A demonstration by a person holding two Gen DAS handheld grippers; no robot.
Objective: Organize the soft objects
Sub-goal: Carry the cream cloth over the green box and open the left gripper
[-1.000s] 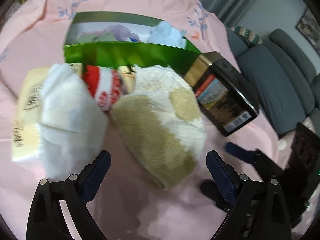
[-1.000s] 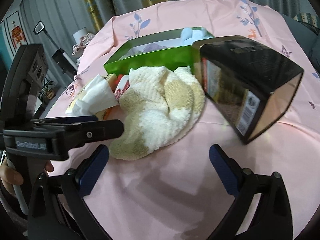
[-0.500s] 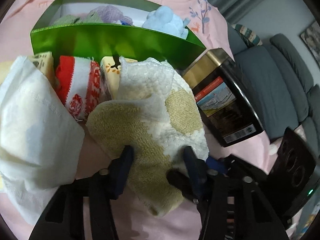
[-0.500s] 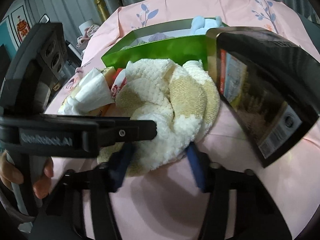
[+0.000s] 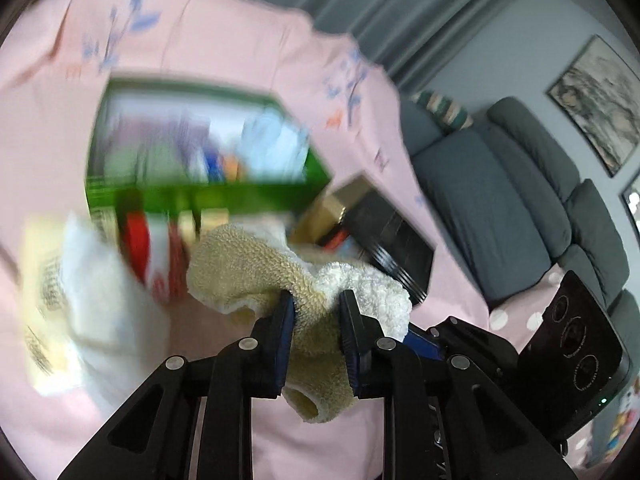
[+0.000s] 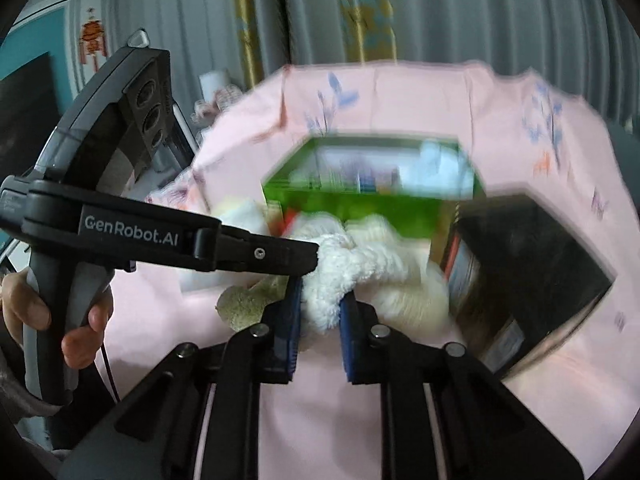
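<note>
A fluffy cream and tan towel [image 5: 256, 268] is pinched by both grippers and lifted off the pink tablecloth. My left gripper [image 5: 316, 312] is shut on its tan part. My right gripper [image 6: 318, 304] is shut on its white part [image 6: 340, 264]. The left gripper's body crosses the right wrist view [image 6: 180, 240]. Behind the towel stands an open green box [image 5: 208, 196] with soft items inside; it also shows in the right wrist view [image 6: 360, 204]. Both views are motion-blurred.
A black tin [image 5: 392, 236] lies right of the towel, also in the right wrist view [image 6: 528, 264]. A white tissue pack [image 5: 92, 280] and a red-and-white cloth [image 5: 152, 248] lie left of it. A grey sofa [image 5: 500, 200] stands beyond the table.
Both grippers closed on the towel and raised it from the table. The views tilted upward and the box now sits farther off.
</note>
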